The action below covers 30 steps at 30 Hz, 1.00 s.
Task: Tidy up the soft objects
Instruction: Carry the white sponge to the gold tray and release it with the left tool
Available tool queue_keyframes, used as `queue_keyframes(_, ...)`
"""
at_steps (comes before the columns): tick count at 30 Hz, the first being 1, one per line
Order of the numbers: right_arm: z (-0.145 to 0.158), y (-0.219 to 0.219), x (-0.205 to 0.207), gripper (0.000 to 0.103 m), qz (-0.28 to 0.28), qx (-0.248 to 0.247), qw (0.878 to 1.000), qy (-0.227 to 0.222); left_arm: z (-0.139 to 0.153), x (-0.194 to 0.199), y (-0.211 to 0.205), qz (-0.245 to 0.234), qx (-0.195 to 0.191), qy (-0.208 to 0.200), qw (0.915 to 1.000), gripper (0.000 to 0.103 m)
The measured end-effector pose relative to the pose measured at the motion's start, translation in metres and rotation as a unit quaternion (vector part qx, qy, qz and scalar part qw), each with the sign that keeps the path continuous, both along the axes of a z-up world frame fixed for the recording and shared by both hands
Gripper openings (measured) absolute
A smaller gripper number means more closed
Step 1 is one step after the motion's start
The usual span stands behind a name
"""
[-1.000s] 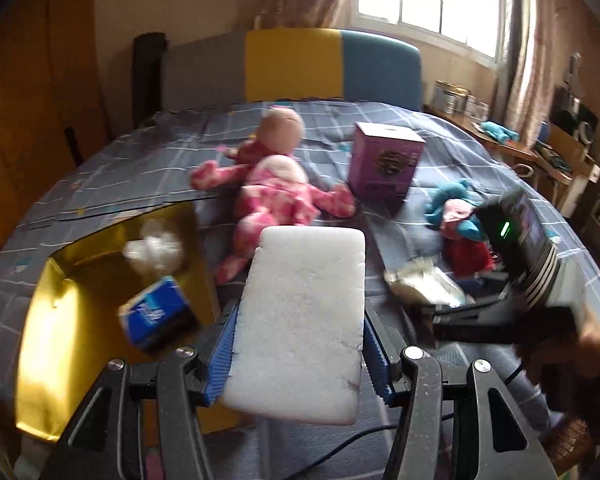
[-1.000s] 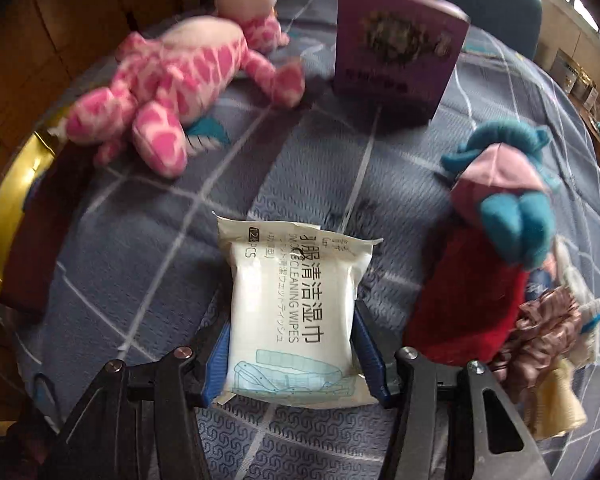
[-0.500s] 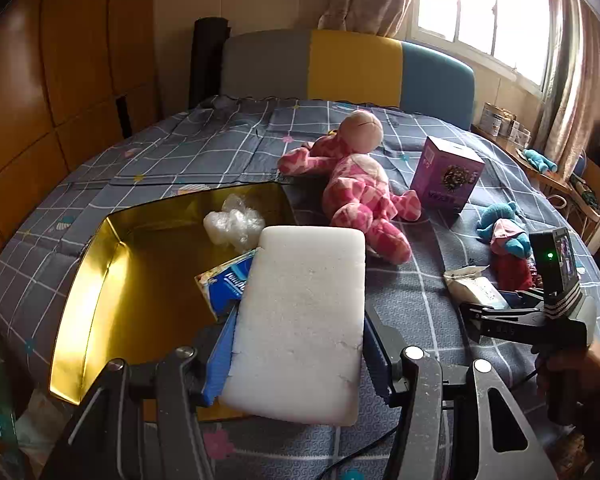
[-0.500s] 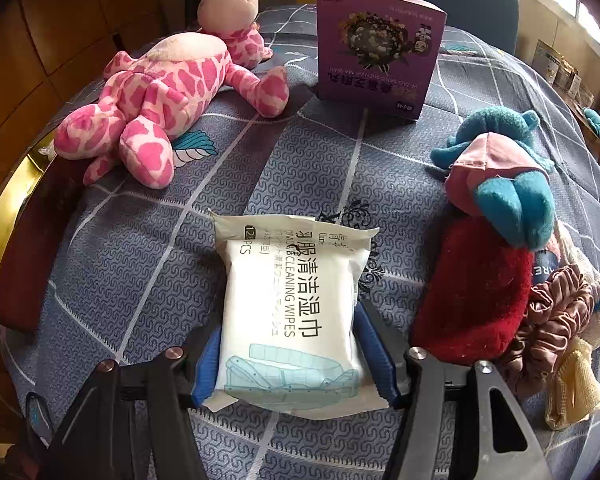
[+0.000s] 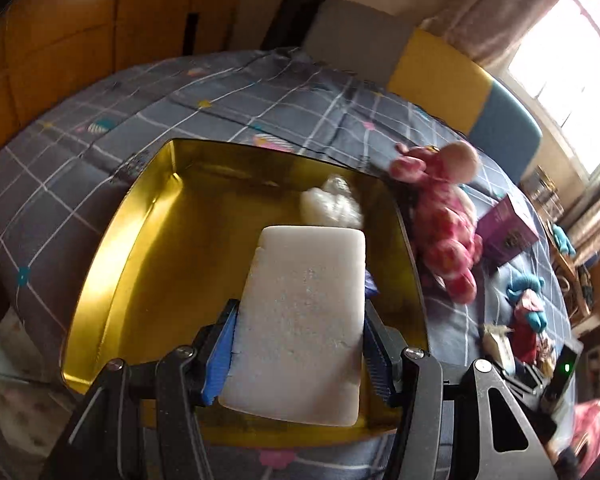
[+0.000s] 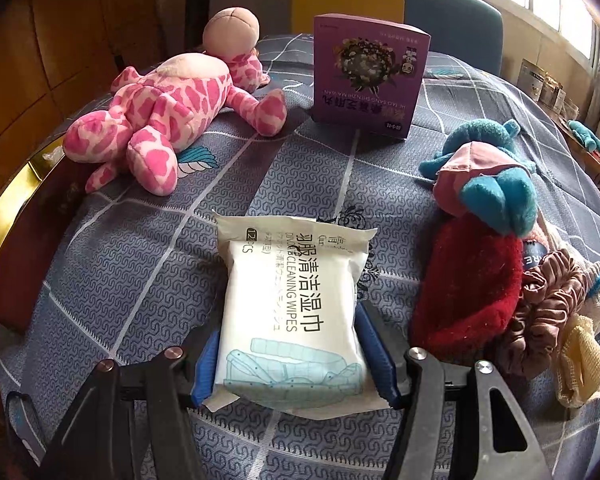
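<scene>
Left wrist view: the gold tray [image 5: 100,280] fills the near table, and my left gripper [image 5: 298,340] hangs over it, clamped on the white sponge [image 5: 304,312], ready to drop in. My right gripper [image 6: 294,354] pinches the wipes pack [image 6: 292,304] low over the cloth.

Left tool [image 5: 298,344] clamping white sponge [image 5: 300,320], above gold tray [image 5: 140,236]

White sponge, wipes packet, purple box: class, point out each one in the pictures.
White sponge [image 5: 300,312], left wrist view, middle of its top face.
Wipes packet [image 6: 290,312], right wrist view, centre of the printed front.
Purple box [image 6: 370,76], right wrist view, middle of its front panel.
</scene>
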State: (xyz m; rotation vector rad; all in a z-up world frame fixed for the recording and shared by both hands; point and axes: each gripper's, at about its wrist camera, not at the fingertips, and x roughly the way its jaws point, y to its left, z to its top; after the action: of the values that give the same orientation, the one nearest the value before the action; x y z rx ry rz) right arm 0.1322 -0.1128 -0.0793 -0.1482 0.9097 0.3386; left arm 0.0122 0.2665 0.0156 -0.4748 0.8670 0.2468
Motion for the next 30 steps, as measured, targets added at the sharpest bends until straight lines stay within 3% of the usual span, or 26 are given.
queue_keyframes(9, 0.002, -0.001, -0.003, 0.063, -0.001, 0.003, 1.0, -0.007, -0.025, 0.065, 0.046, 0.034, -0.041, 0.038, 0.9979, 0.059)
queue_keyframes(18, 0.002, -0.002, -0.004, 0.063, -0.007, 0.005, 1.0, -0.008, -0.056, 0.135, 0.057, 0.022, -0.002, 0.092, 0.9956, 0.068)
queue_keyframes(24, 0.001, -0.001, -0.004, 0.063, -0.008, 0.004, 1.0, -0.01, -0.053, 0.125, 0.057, 0.032, -0.003, 0.084, 0.9959, 0.075)
queue_keyframes(30, 0.001, -0.001, -0.004, 0.063, -0.009, 0.003, 1.0, -0.011, -0.031, 0.082, 0.035, 0.033, 0.05, 0.055, 0.9967, 0.076)
